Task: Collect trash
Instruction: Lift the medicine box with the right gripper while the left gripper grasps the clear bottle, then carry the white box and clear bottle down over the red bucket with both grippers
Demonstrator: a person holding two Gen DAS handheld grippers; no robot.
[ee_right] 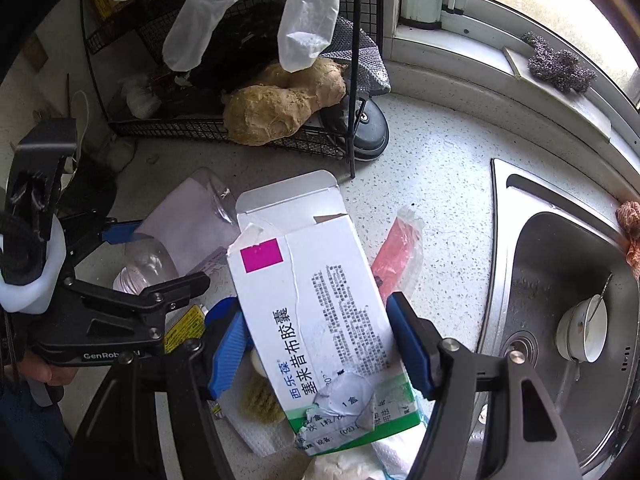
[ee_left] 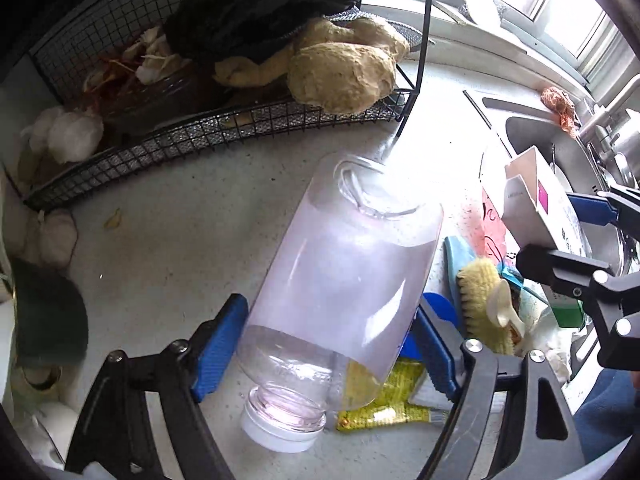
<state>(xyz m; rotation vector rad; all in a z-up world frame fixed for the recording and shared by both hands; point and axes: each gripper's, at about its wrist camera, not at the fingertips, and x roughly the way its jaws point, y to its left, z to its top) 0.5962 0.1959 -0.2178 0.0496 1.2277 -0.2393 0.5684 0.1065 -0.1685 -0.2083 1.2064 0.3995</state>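
Observation:
My left gripper [ee_left: 328, 344] is shut on a clear plastic bottle [ee_left: 344, 280] with a white cap, held tilted above the counter, cap toward me. The bottle also shows in the right wrist view [ee_right: 176, 236], with the left gripper [ee_right: 160, 256] around it. My right gripper [ee_right: 320, 344] is shut on a torn white medicine box [ee_right: 316, 300] with a magenta square and green base; the box [ee_left: 536, 196] and right gripper [ee_left: 568, 232] show at the right of the left wrist view. A yellow wrapper [ee_left: 384, 404], a pink wrapper [ee_right: 396, 252] and a brush [ee_left: 484, 304] lie on the counter.
A black wire basket [ee_left: 208, 136] holding ginger [ee_left: 340, 76] and a black bag stands at the back. A steel sink [ee_right: 560, 280] with a white cup [ee_right: 584, 328] is on the right. A clear glove [ee_right: 248, 12] hangs above the basket. Garlic bulbs [ee_left: 68, 132] sit at left.

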